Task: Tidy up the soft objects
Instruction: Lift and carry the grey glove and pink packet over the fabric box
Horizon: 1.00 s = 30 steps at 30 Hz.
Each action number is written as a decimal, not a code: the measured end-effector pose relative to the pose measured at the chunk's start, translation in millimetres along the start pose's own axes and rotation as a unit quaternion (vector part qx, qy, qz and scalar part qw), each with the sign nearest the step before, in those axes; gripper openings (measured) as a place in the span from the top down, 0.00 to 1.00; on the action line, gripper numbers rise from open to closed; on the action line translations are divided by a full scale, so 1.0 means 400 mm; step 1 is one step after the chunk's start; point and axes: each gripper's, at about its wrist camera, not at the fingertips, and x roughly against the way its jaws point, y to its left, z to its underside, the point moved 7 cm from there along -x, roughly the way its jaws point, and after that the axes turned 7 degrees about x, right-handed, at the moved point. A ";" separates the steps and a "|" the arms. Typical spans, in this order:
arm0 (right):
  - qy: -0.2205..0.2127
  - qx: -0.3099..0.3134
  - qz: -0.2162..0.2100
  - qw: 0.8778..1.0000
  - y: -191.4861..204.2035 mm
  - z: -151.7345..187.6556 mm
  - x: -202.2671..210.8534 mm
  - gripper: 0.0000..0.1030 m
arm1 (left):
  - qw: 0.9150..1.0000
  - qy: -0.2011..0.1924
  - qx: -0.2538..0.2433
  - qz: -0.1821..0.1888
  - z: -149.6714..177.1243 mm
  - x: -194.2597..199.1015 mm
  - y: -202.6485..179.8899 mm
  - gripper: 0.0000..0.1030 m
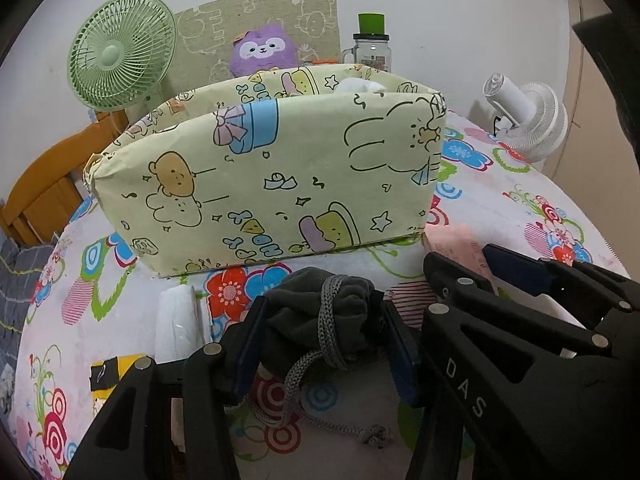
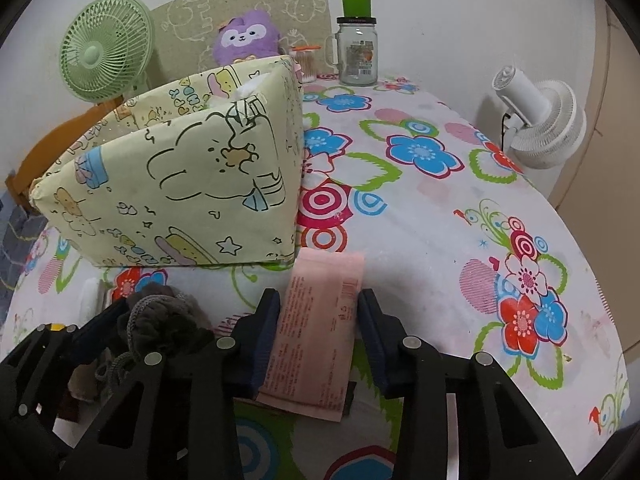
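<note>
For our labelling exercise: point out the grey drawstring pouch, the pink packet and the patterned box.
grey drawstring pouch (image 1: pixel 320 316), left wrist view, gathered neck.
pink packet (image 2: pixel 316 320), right wrist view, printed middle.
patterned box (image 1: pixel 260 176), left wrist view, front wall.

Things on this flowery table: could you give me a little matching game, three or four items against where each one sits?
Things:
1. grey pouch
2. pink packet
3. glass jar
4. green fan

Places:
A. back of the table, right of the plush toy
B. between the left tool's fingers
C. far left, behind the box
D. between the right tool's fingers

Pairs: 1-B, 2-D, 3-A, 4-C
</note>
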 end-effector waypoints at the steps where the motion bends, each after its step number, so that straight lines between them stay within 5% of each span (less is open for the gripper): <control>1: -0.002 0.002 0.000 1.000 0.002 0.001 0.006 0.58 | 1.000 0.000 0.001 0.002 0.000 0.002 -0.002 0.46; 30: -0.083 0.005 -0.015 0.996 0.012 -0.002 0.230 0.59 | 0.997 -0.073 0.009 0.011 -0.010 0.210 -0.021 0.48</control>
